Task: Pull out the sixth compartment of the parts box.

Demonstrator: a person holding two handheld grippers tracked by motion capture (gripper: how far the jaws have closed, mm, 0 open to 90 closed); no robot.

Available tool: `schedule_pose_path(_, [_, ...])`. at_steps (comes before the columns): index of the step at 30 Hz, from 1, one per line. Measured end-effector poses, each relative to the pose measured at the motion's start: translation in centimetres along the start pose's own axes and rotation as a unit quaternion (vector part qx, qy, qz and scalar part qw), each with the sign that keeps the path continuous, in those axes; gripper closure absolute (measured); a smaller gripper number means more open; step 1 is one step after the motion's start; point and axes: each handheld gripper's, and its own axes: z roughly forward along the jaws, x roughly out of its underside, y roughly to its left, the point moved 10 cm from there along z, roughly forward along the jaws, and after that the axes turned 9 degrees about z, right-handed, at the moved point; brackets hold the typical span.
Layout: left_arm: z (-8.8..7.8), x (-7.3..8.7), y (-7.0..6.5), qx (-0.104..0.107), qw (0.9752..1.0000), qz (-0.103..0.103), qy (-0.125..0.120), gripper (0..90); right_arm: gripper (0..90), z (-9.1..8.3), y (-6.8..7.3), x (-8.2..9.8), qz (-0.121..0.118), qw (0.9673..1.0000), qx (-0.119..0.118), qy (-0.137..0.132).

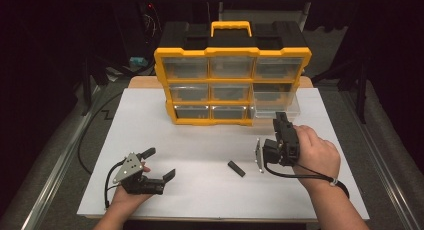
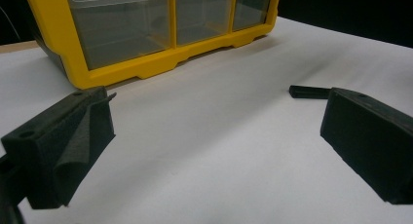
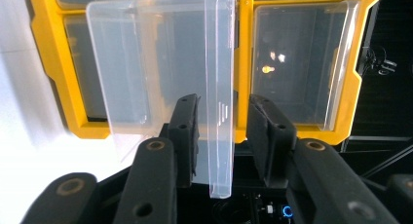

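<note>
clear drawer's (image 3: 160, 63) front lip stands between right tongs' (image 3: 221, 136) parted jaws.

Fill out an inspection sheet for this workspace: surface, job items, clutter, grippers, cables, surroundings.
Surface: white board on a wooden table, flat and bare apart from the items below.
Job's things: yellow organizer stands upright at the far edge; its clear drawer at bottom right is pulled partway out.
Clutter: one small black block lying loose on the board.
Grippers: left gripper rests on the board, jaws wide apart, nothing between them. Right gripper straddles the drawer's front lip, pads not pressing on it.
Cables: a black cable loops from the left gripper; another trails from the right.
Surroundings: dark, metal rails at the sides.
</note>
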Motion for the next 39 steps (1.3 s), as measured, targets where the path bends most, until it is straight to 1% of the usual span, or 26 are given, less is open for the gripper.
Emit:
schedule_pose_path(2, [0.0, -0.1, 0.1, -0.001, 1.0000, -0.002, -0.003, 0.3, 64.8, -0.4, 0.0, -0.1, -0.003, 1.0000, -0.001, -0.008])
schedule_pose_path(3, [-0.1, -0.2, 0.2, -0.002, 1.0000, -0.003, -0.003, 0.3, 64.0, -0.7, 0.4, -0.1, -0.001, 0.9999, -0.008, -0.012])
schedule_pose_path(4, [-0.1, -0.2, 0.2, -0.003, 1.0000, -0.003, -0.003, 0.3, 64.0, -0.7, 0.4, -0.1, -0.001, 0.9999, -0.008, -0.012])
schedule_pose_path(7, [-0.1, -0.3, 0.3, -0.004, 1.0000, -0.005, -0.007, 0.3, 62.7, -1.0, 1.3, 0.0, -0.007, 0.9997, -0.017, -0.014])
schedule_pose_path(9, [-0.2, -0.4, 0.4, -0.004, 1.0000, -0.004, -0.007, 0.3, 61.9, -1.1, 2.0, 0.2, -0.006, 0.9996, -0.024, -0.012])
schedule_pose_path(10, [-0.2, -0.5, 0.4, -0.005, 0.9999, -0.004, -0.008, 0.3, 61.2, -1.2, 2.8, 0.3, -0.006, 0.9995, -0.031, -0.011])
schedule_pose_path(11, [-0.2, -0.5, 0.5, -0.007, 0.9999, -0.006, -0.010, 0.3, 61.1, -1.2, 3.2, 0.4, -0.006, 0.9994, -0.033, -0.011])
schedule_pose_path(12, [-0.2, -0.6, 0.5, -0.007, 0.9999, -0.008, -0.011, 0.3, 61.1, -1.2, 3.2, 0.4, -0.006, 0.9994, -0.033, -0.011])
schedule_pose_path(13, [-0.2, -0.6, 0.5, -0.008, 0.9999, -0.009, -0.012, 0.3, 60.6, -1.2, 4.0, 0.5, -0.007, 0.9991, -0.040, -0.012])
schedule_pose_path(14, [-0.2, -0.6, 0.6, -0.008, 0.9999, -0.008, -0.011, 0.3, 60.6, -1.2, 4.0, 0.5, -0.007, 0.9991, -0.040, -0.012])
schedule_pose_path(16, [-0.3, -0.7, 0.7, -0.009, 0.9998, -0.010, -0.012, 0.3, 60.1, -1.3, 5.0, 0.7, -0.007, 0.9988, -0.048, -0.010])
schedule_pose_path(18, [-0.3, -0.8, 0.8, -0.010, 0.9998, -0.010, -0.014, 0.3, 60.0, -1.2, 6.0, 0.8, -0.012, 0.9986, -0.051, -0.013])
schedule_pose_path(19, [-0.3, -0.8, 0.9, -0.011, 0.9998, -0.009, -0.013, 0.3, 59.8, -1.2, 7.1, 1.0, -0.014, 0.9981, -0.059, -0.010])
schedule_pose_path(20, [-0.3, -0.8, 0.9, -0.011, 0.9998, -0.010, -0.014, 0.3, 59.8, -1.2, 7.1, 1.0, -0.014, 0.9981, -0.059, -0.010])
schedule_pose_path(21, [-0.4, -0.9, 1.0, -0.012, 0.9998, -0.011, -0.016, 0.3, 59.7, -1.2, 7.7, 1.1, -0.016, 0.9979, -0.062, -0.012])
schedule_pose_path(22, [-0.4, -1.0, 1.0, -0.013, 0.9997, -0.011, -0.017, 0.3, 59.5, -1.2, 8.3, 1.2, -0.015, 0.9975, -0.069, -0.006])
schedule_pose_path(24, [-0.4, -1.0, 1.2, -0.014, 0.9997, -0.012, -0.017, 0.3, 59.5, -1.1, 9.3, 1.4, -0.014, 0.9972, -0.073, -0.008])
schedule_pose_path(25, [-0.5, -1.1, 1.2, -0.015, 0.9996, -0.013, -0.019, 0.3, 59.4, -1.2, 10.4, 1.8, -0.002, 0.9965, -0.083, 0.000])
schedule_pose_path(26, [-0.5, -1.1, 1.3, -0.015, 0.9996, -0.014, -0.019, 0.3, 59.4, -1.2, 10.4, 1.8, -0.002, 0.9965, -0.083, 0.000])
schedule_pose_path(28, [-0.5, -1.2, 1.4, -0.016, 0.9995, -0.015, -0.020, 0.3, 59.3, -1.2, 11.1, 1.9, -0.011, 0.9962, -0.086, -0.003])
schedule_pose_path(30, [-0.5, -1.2, 1.4, -0.017, 0.9995, -0.015, -0.020, 0.3, 59.3, -1.3, 12.1, 2.3, -0.005, 0.9956, -0.094, 0.002])
schedule_pose_path(31, [-0.6, -1.2, 1.5, -0.017, 0.9996, -0.015, -0.019, 0.3, 59.3, -1.3, 12.1, 2.3, -0.005, 0.9956, -0.094, 0.002])
schedule_pose_path(32, [-0.6, -1.2, 1.5, -0.018, 0.9995, -0.015, -0.019, 0.3, 59.3, -1.5, 12.8, 2.6, -0.003, 0.9950, -0.099, 0.004])
schedule_pose_path(33, [-0.6, -1.2, 1.5, -0.018, 0.9996, -0.014, -0.018, 0.3, 59.2, -1.5, 13.0, 2.6, -0.005, 0.9951, -0.099, -0.001])
schedule_pose_path(36, [-0.6, -1.2, 1.6, -0.020, 0.9995, -0.017, -0.019, 0.3, 58.9, -1.8, 13.3, 3.1, -0.004, 0.9947, -0.103, 0.003])
schedule_pose_path(39, [-0.6, -1.2, 1.7, -0.020, 0.9994, -0.018, -0.019, 0.3, 58.2, -2.0, 13.4, 3.5, -0.001, 0.9945, -0.104, 0.000])
